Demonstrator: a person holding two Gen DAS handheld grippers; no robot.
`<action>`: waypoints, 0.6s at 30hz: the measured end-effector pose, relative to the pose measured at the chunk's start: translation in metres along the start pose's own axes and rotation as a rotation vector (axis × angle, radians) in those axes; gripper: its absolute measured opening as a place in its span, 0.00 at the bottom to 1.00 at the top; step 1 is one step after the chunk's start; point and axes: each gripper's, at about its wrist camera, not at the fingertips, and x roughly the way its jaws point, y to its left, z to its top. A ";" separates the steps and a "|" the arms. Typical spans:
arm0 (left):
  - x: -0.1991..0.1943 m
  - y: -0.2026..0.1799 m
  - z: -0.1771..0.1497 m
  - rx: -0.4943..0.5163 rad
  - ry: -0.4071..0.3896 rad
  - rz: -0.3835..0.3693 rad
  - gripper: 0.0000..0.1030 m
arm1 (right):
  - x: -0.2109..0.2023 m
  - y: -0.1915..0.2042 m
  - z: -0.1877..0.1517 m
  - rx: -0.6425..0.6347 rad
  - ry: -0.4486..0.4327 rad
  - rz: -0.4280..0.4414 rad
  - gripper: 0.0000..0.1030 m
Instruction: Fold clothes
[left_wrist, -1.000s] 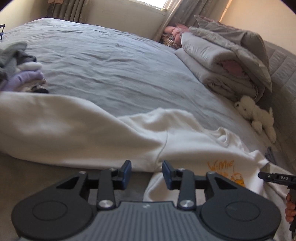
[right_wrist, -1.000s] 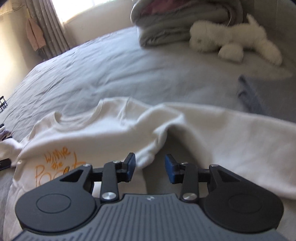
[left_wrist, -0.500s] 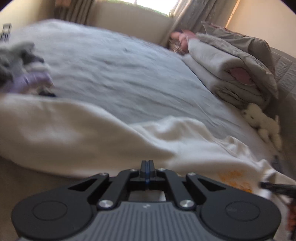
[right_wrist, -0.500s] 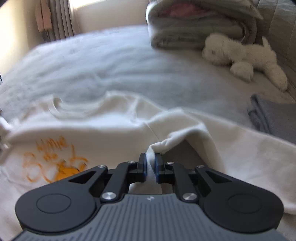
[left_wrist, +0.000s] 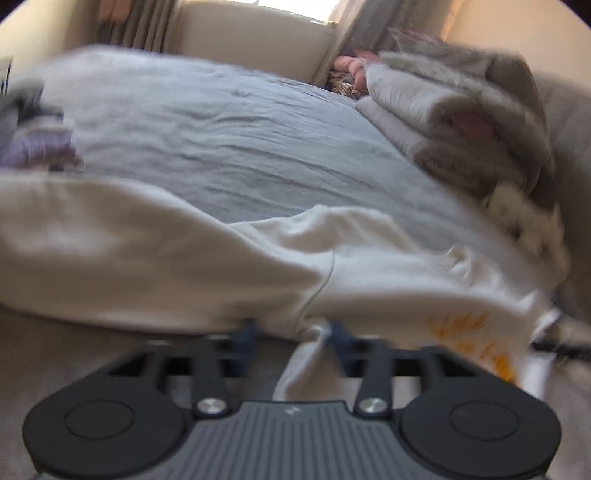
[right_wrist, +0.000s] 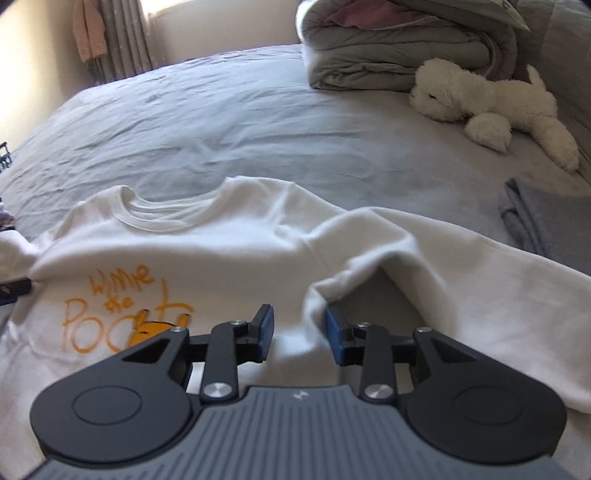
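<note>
A white sweatshirt (right_wrist: 229, 254) with orange lettering is spread face up across the near part of a bed (right_wrist: 221, 122) covered in a grey sheet. In the right wrist view, the right tool (right_wrist: 297, 325) is seen with its fingers spread wide, a bunched fold at the armpit of the sweatshirt standing between them and lying against the right finger. The right sleeve is stretched off to the right. In the left wrist view, which is badly blurred, the left tool (left_wrist: 293, 334) is also shown spread apart at the sweatshirt's (left_wrist: 184, 266) other armpit; the cloth seems to touch the right finger, though that cannot be judged with certainty. A white plush dog (right_wrist: 491, 107) and a folded grey duvet (right_wrist: 399, 48) are seen far right.
</note>
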 end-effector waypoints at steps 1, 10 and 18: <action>0.000 0.004 0.002 -0.022 0.005 -0.012 0.07 | 0.001 0.002 0.000 -0.003 0.002 0.001 0.33; -0.007 0.019 0.008 -0.096 0.027 -0.033 0.05 | -0.008 -0.001 -0.005 -0.003 -0.015 -0.026 0.08; -0.012 0.028 0.013 -0.164 0.052 -0.048 0.17 | 0.000 0.000 -0.006 -0.045 0.037 -0.057 0.10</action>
